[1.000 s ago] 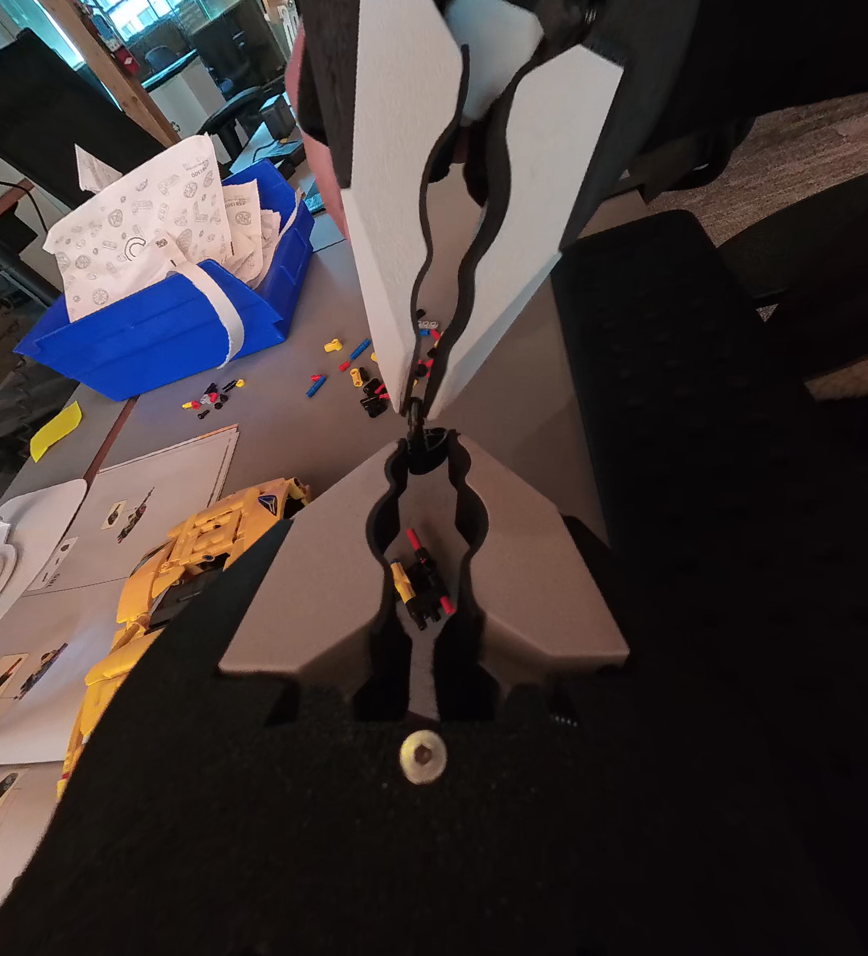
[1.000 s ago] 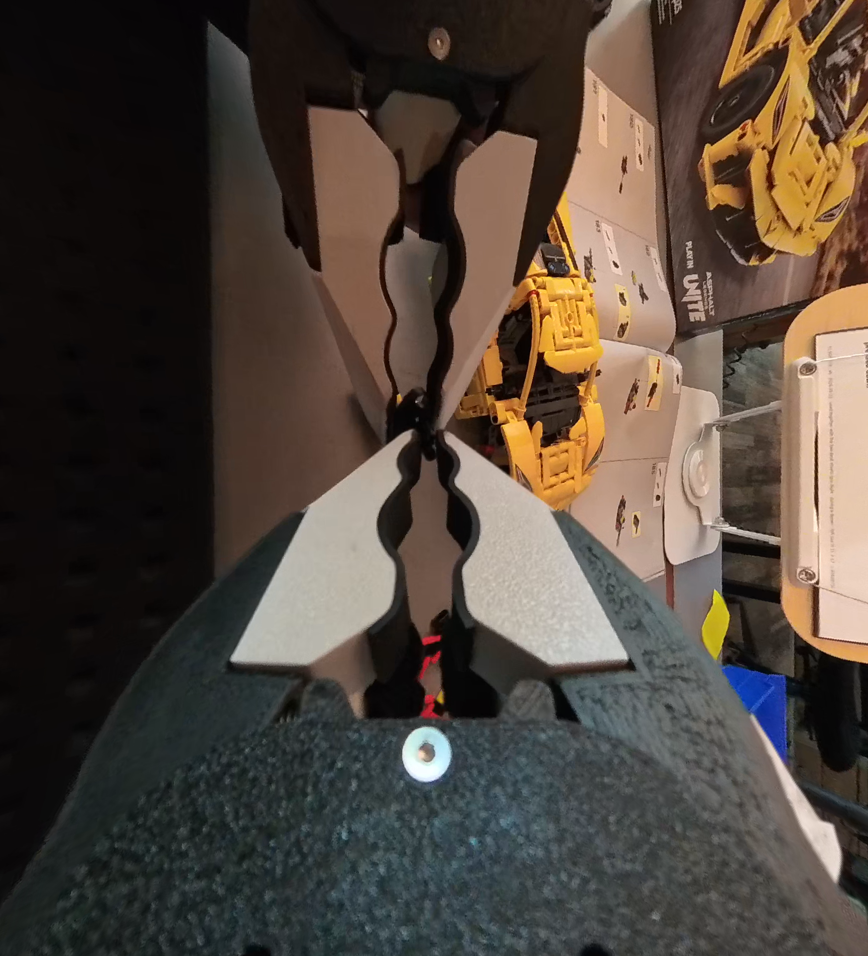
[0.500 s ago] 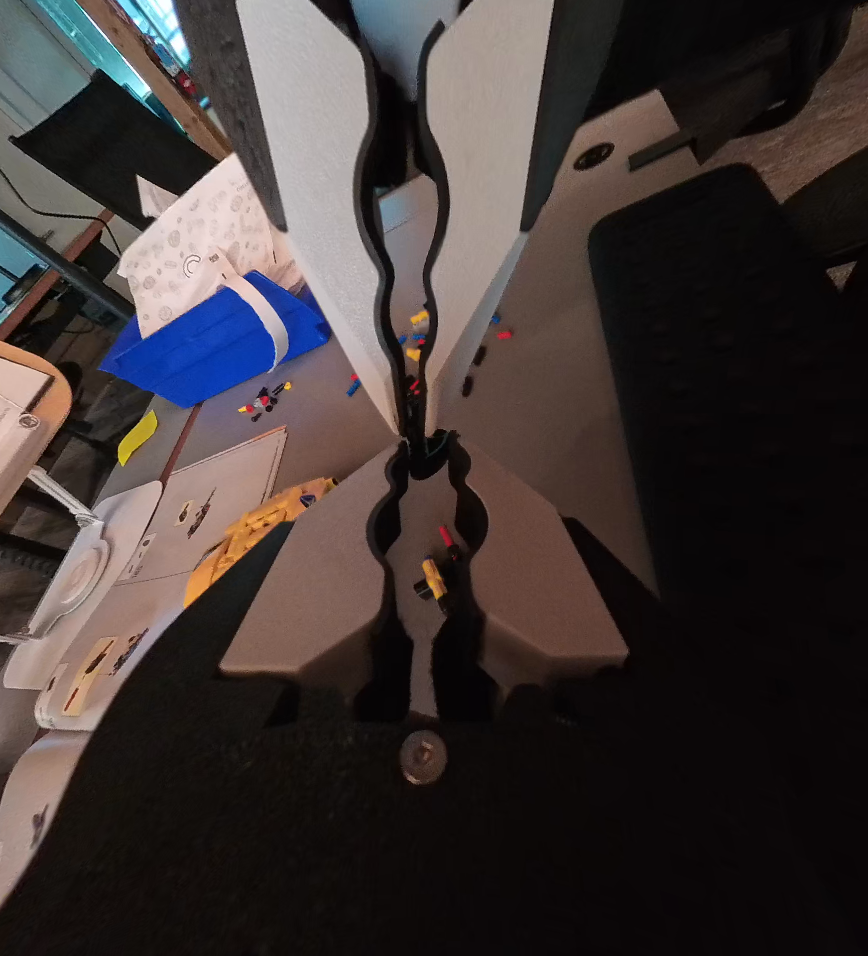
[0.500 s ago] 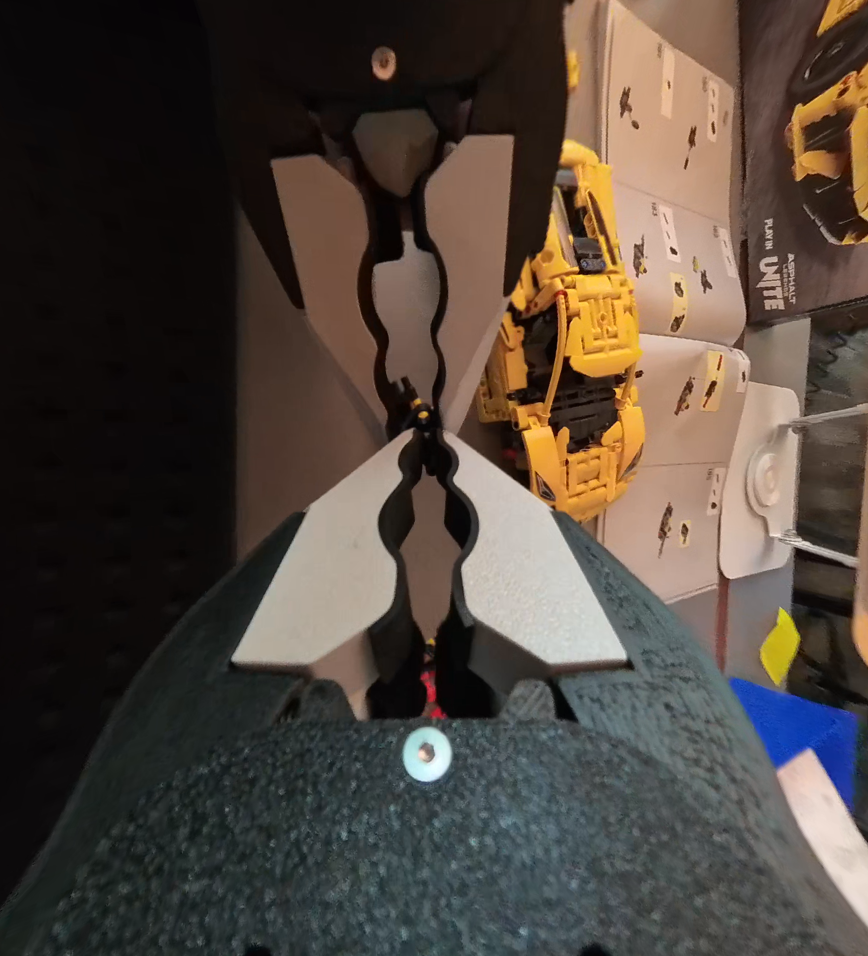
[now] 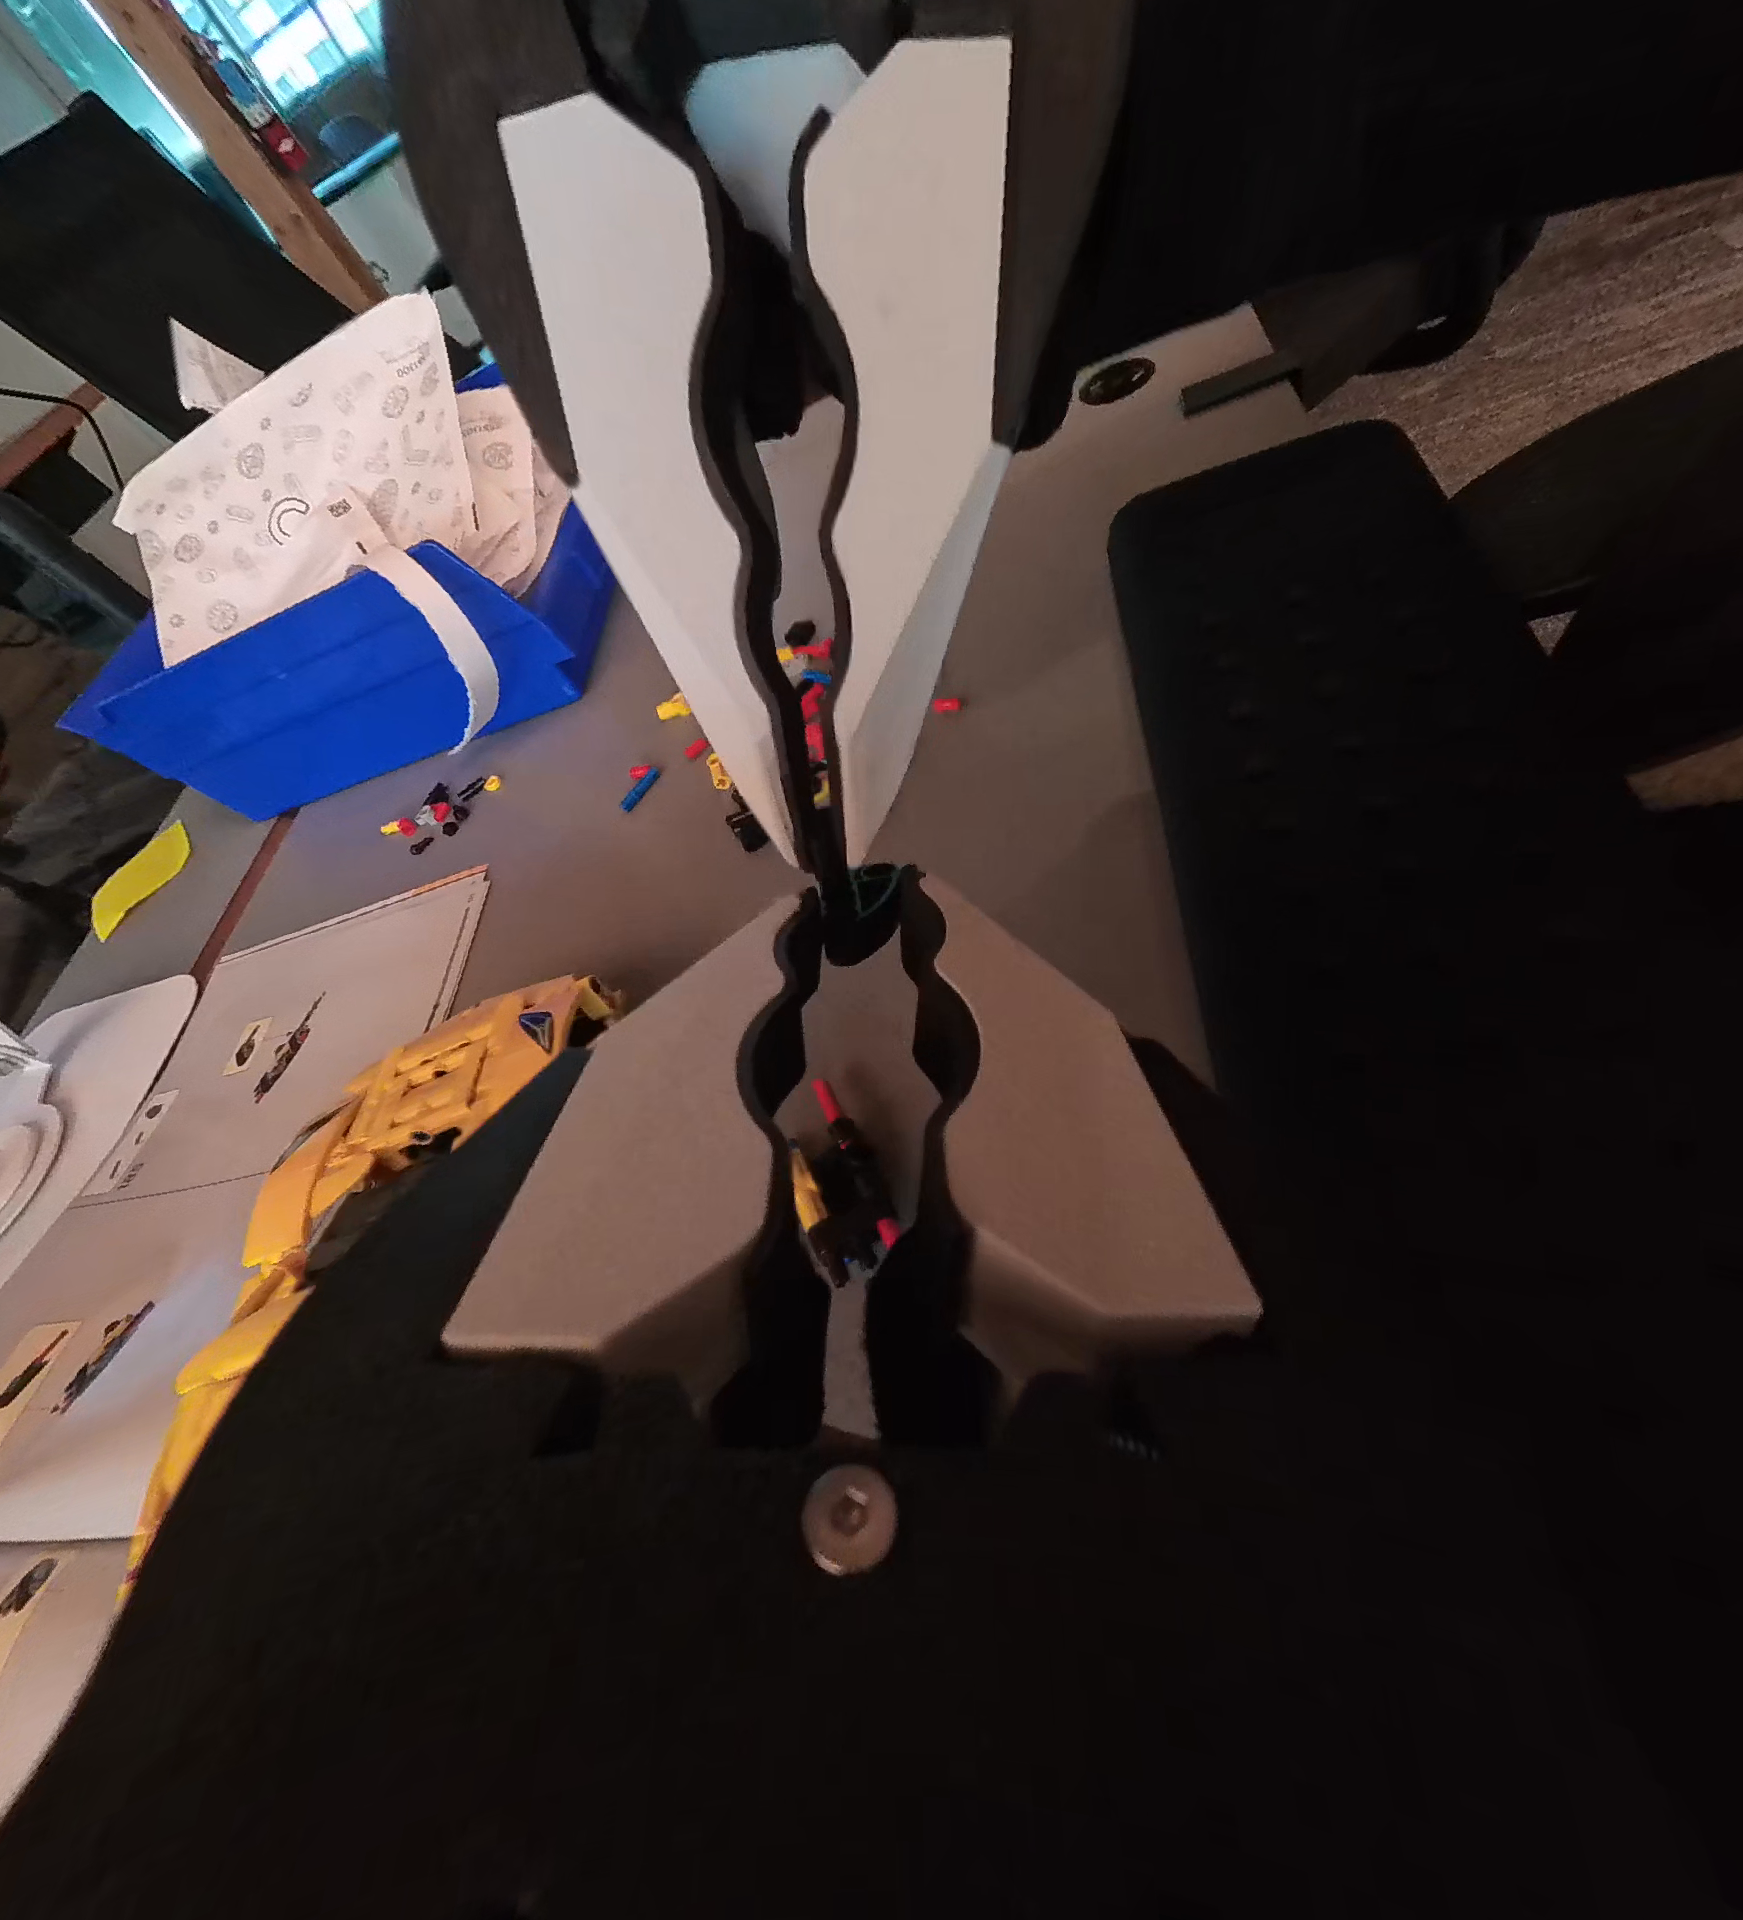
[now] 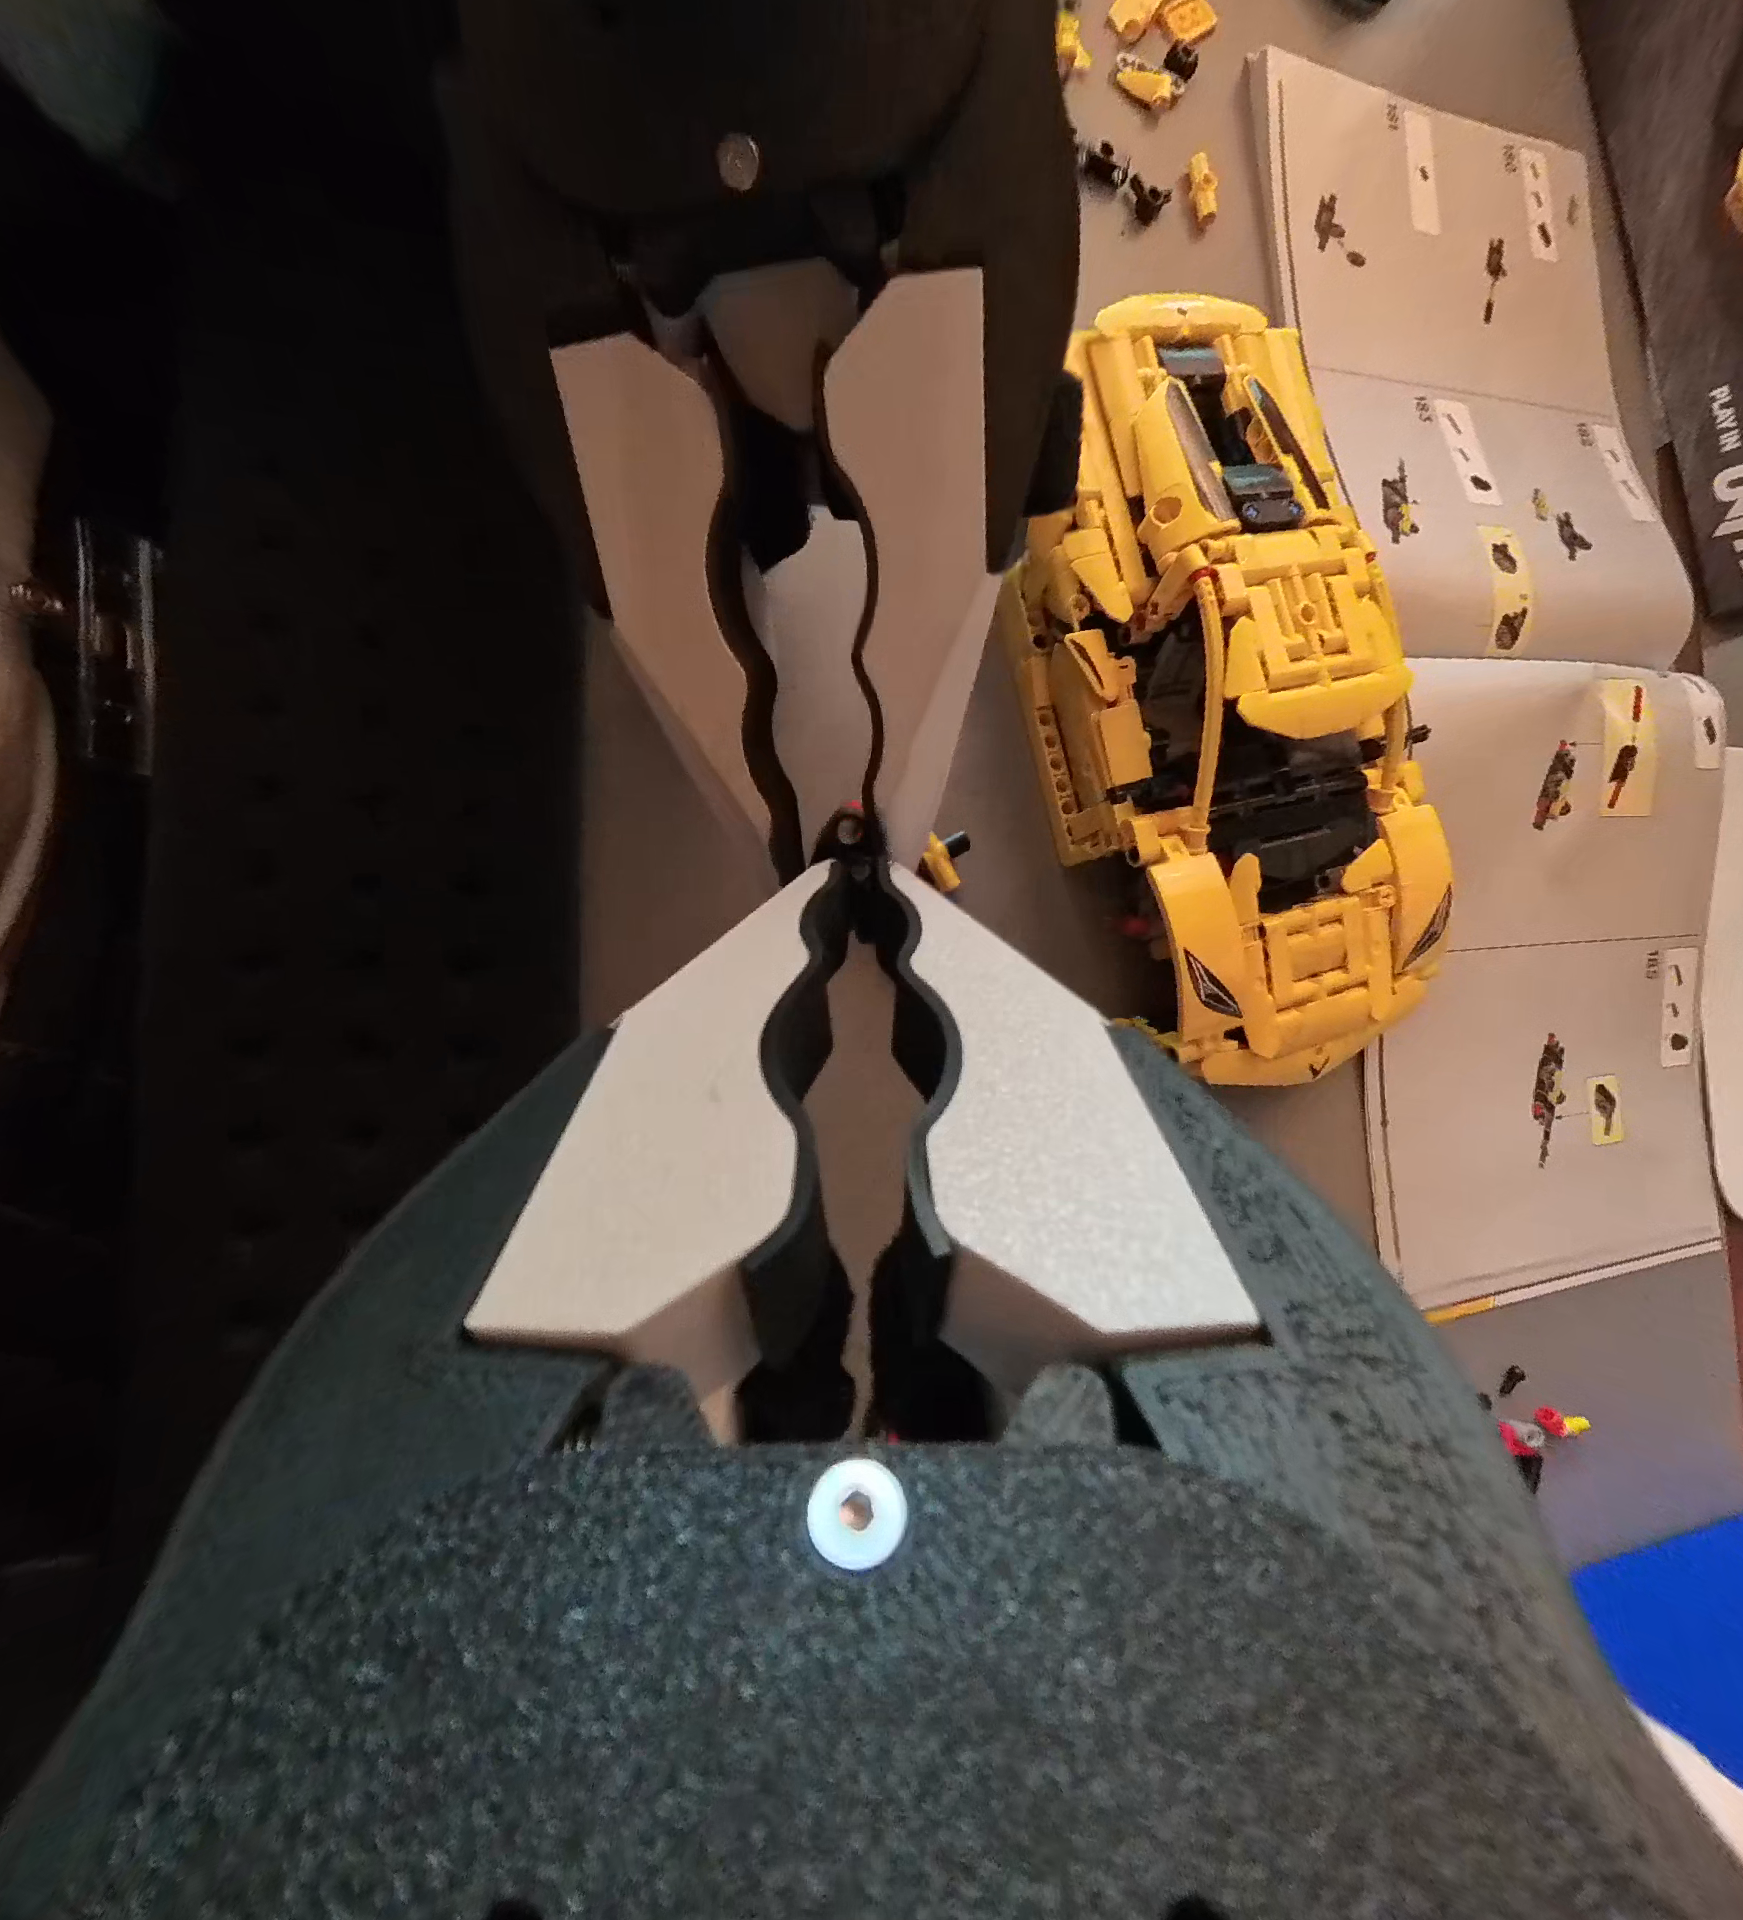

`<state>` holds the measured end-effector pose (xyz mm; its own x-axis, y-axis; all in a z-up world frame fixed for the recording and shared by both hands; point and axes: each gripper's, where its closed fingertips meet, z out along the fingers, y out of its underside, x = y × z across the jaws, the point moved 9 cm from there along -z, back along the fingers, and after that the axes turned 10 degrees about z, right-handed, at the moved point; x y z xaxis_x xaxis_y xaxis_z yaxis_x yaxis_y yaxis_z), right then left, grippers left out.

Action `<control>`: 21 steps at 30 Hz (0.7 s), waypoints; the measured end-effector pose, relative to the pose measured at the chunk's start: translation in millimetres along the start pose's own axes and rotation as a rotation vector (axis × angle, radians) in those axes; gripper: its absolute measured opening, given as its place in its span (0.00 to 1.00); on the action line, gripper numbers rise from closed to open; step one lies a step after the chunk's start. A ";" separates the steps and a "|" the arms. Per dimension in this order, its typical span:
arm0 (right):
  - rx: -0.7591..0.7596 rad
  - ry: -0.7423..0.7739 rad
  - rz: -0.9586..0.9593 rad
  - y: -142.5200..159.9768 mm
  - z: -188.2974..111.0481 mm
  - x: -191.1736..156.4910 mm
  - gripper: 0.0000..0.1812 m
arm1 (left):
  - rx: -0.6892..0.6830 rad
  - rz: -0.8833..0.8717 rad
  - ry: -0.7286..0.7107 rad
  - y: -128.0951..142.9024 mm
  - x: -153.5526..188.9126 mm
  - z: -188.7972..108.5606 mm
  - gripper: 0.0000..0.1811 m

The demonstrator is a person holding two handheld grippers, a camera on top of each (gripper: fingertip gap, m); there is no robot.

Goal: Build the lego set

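The yellow lego car lies on the grey table, a long, low model of glossy studded plates and curved panels, with black inner framework showing through its open middle and thin yellow hoses arching over it. Under and beside the car lie open instruction pages of matte white paper with small printed diagrams.

Above the table, just beside the car's nose, the two grippers meet tip to tip. The left gripper is closed on a small black lego piece, rounded and dark. The right gripper, its pale wedge-shaped fingers lined with wavy black rubber, is pinched together on a thin black lego part with a round hole; whether the two parts are already joined is hard to tell.

Beyond the car from the left wrist view, loose lego bits in red, blue, yellow and black are scattered near a blue plastic bin holding crumpled patterned paper bags.
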<state>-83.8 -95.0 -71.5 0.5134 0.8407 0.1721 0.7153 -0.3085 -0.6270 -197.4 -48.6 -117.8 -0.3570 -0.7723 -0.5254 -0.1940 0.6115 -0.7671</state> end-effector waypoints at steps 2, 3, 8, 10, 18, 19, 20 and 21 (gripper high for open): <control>-0.008 0.005 -0.003 0.0 1.7 -0.6 0.02 | -0.003 -0.006 0.006 0.8 0.4 0.9 0.07; -0.009 0.002 0.004 0.5 1.6 -0.7 0.02 | 0.000 -0.011 0.008 0.8 0.5 1.0 0.07; 0.007 -0.029 0.055 4.2 -1.7 2.2 0.02 | 0.011 -0.025 0.013 -0.1 -0.3 0.0 0.07; 0.020 -0.041 0.069 4.8 -2.5 3.0 0.02 | 0.013 -0.028 0.013 -0.2 -0.1 0.1 0.07; 0.024 -0.061 0.074 4.2 1.3 4.7 0.02 | 0.013 -0.036 0.017 0.1 0.3 1.3 0.07; 0.024 -0.063 0.083 3.5 0.6 6.0 0.01 | 0.017 -0.044 0.017 0.2 -0.8 1.1 0.07; 0.021 -0.064 0.098 3.2 1.0 7.5 0.01 | 0.018 -0.060 0.025 1.4 -2.0 1.3 0.07; 0.015 -0.069 0.109 3.5 2.1 8.5 0.01 | 0.020 -0.086 0.036 3.2 -2.9 1.9 0.08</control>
<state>-78.0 -88.0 -73.8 0.5530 0.8317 0.0498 0.6501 -0.3933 -0.6502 -195.3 -44.7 -119.3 -0.3729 -0.8147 -0.4440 -0.2069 0.5395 -0.8162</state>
